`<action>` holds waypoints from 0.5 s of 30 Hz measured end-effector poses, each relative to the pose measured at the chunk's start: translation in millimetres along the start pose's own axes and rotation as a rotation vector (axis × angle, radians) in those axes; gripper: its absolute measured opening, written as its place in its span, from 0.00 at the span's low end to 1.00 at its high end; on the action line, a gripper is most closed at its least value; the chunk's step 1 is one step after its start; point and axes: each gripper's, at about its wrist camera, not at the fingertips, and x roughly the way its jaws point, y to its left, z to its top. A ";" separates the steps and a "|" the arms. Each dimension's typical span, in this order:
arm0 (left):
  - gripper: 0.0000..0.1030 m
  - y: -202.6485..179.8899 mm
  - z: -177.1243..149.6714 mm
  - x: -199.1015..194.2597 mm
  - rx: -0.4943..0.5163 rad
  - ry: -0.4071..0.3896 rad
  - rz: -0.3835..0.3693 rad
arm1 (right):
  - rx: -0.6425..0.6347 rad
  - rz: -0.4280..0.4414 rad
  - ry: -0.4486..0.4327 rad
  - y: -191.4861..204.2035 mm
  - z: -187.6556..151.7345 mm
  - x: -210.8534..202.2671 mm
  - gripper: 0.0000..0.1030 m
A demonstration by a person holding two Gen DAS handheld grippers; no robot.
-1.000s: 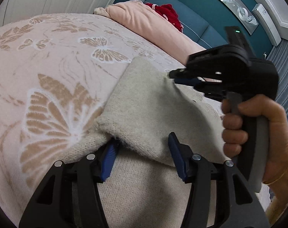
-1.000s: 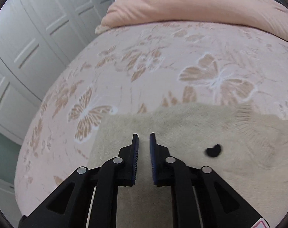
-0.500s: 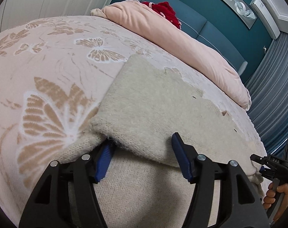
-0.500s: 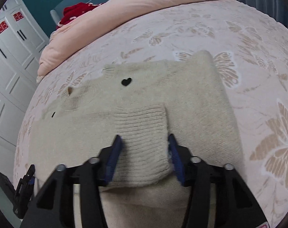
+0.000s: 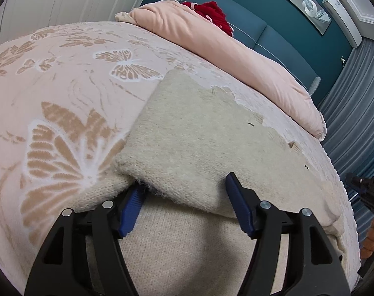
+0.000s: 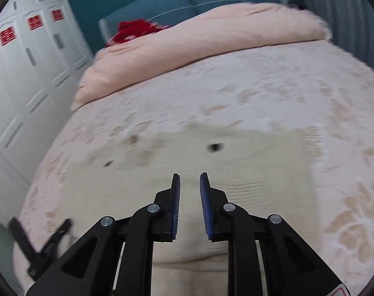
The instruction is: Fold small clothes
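Observation:
A cream knitted sweater (image 5: 199, 143) lies flat on the bed, with a part folded over itself near my left gripper. My left gripper (image 5: 184, 197) is open, its fingers straddling the folded edge without pinching it. In the blurred right wrist view the sweater (image 6: 236, 162) spreads across the bed with small dark marks on it. My right gripper (image 6: 189, 194) hovers above the sweater with its jaws a narrow gap apart and nothing between them. The right gripper also shows at the far right edge of the left wrist view (image 5: 367, 190).
The bed has a pink cover with butterfly prints (image 5: 58, 148). A pink duvet roll (image 6: 211, 46) and a red item (image 6: 135, 30) lie at the headboard. White wardrobe doors (image 6: 26, 74) stand left of the bed. Grey curtains (image 5: 354, 113) hang on the right.
My right gripper has pulled back from the sweater's ribbed fold, lifted, and narrowed its jaws. The left gripper has stayed at the folded edge, still open.

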 end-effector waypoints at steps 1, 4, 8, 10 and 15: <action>0.61 0.4 0.4 0.1 -0.001 0.000 -0.001 | -0.036 0.079 0.072 24.7 1.9 19.9 0.17; 0.61 0.6 0.3 0.0 0.000 0.000 -0.001 | -0.158 0.138 0.233 89.6 -5.5 89.7 0.13; 0.61 0.1 0.5 0.1 0.001 0.000 0.000 | -0.194 0.015 0.265 115.2 -5.8 156.8 0.06; 0.62 -0.7 0.6 0.1 0.006 -0.001 -0.002 | -0.078 0.024 0.206 111.6 9.5 142.6 0.10; 0.67 -5.2 -0.6 1.3 0.024 0.000 -0.003 | -0.061 0.005 0.069 78.6 -17.2 69.9 0.12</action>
